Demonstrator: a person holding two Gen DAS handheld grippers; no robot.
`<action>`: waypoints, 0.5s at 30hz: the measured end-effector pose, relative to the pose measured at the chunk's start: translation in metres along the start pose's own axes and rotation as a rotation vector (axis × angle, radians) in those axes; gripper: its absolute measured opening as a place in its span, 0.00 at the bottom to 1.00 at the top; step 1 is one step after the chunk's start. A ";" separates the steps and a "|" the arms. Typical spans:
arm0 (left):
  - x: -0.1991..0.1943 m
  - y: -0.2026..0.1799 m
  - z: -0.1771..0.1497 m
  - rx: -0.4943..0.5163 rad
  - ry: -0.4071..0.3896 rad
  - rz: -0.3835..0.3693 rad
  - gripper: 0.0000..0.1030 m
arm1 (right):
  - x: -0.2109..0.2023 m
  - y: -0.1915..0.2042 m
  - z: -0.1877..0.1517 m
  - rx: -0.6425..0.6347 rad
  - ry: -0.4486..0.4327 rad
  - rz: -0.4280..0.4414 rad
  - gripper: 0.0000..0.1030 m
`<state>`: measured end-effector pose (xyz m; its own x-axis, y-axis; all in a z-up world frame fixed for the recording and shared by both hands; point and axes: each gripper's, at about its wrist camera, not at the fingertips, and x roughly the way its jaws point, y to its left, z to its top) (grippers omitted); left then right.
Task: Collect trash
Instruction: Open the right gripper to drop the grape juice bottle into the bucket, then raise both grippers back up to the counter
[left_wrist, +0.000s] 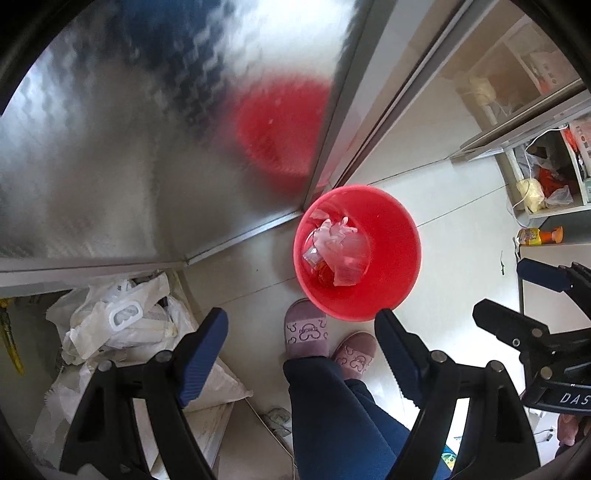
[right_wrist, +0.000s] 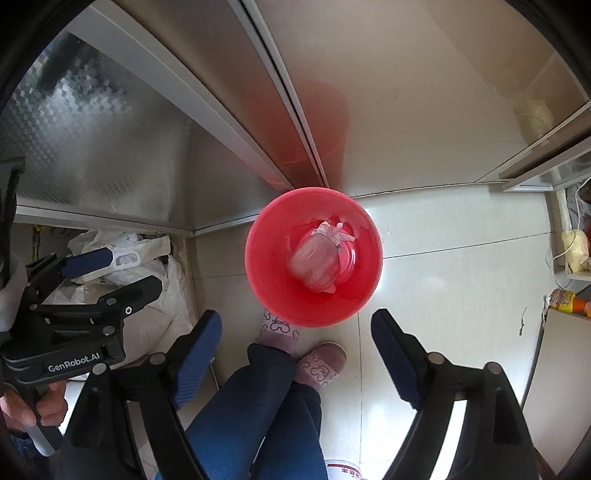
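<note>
Two pink slippers (left_wrist: 306, 334) stand on pale floor tiles (left_wrist: 454, 258); white sacks (left_wrist: 110, 332) lie heaped at left beneath a patterned metal door (left_wrist: 129, 147), shelves (left_wrist: 546, 177) far right.

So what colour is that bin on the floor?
The bin is bright red, clearest in the right wrist view.

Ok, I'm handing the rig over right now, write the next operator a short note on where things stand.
Left gripper: open, empty, held above the floor.
Right gripper: open, empty, also over the red bin.
Bin stands on the tile floor by the metal cabinet corner, just ahead of the slippers.
Done: crumpled clear plastic trash already lies inside the bin.
Left: white bags lie to the left under the cabinet; whether they are trash is unclear.
</note>
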<state>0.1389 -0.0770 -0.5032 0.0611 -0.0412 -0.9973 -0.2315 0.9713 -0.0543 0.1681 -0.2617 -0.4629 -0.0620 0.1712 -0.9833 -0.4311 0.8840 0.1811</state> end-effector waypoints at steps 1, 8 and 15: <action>-0.003 -0.001 0.000 0.005 -0.006 -0.004 0.78 | -0.003 -0.001 -0.001 0.008 -0.004 -0.003 0.84; -0.042 -0.014 0.000 0.044 -0.042 -0.018 0.78 | -0.045 0.002 -0.010 0.043 -0.041 -0.073 0.85; -0.133 -0.036 -0.005 0.141 -0.100 -0.035 0.78 | -0.137 0.011 -0.033 0.095 -0.142 -0.110 0.88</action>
<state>0.1338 -0.1074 -0.3687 0.1643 -0.0590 -0.9846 -0.0896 0.9932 -0.0745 0.1423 -0.2899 -0.3269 0.1116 0.1253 -0.9858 -0.3406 0.9368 0.0805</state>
